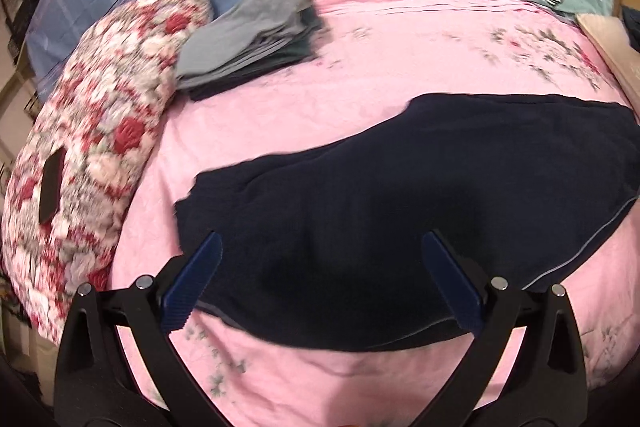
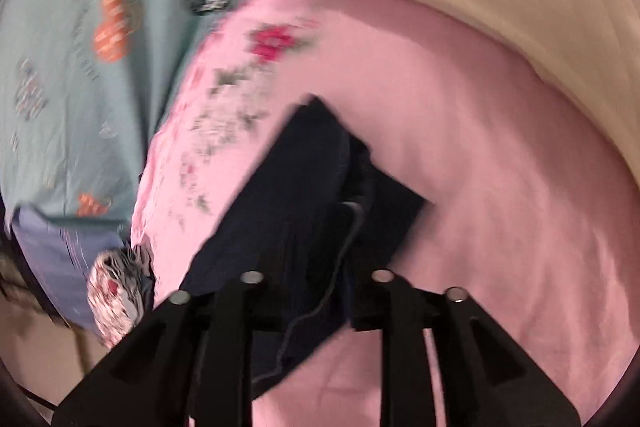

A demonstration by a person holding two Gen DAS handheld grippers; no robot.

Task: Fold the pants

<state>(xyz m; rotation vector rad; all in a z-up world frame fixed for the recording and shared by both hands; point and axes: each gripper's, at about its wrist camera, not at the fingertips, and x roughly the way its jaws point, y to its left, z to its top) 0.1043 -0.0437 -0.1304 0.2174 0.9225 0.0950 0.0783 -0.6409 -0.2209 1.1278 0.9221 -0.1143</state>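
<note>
Left tongs (image 1: 318, 247) spread wide, angled downward; right tongs (image 2: 316, 247) narrow, fingertips hidden.

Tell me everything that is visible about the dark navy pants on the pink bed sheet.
The dark navy pants are soft knit-looking fabric with a thin light line of stitching along one edge. They lie folded flat on the pink bed sheet, crosswise in the left wrist view. The left hand-held gripper hovers open over them. In the blurred right wrist view, fabric lies between the right hand-held gripper's fingers; contact is unclear.
</note>
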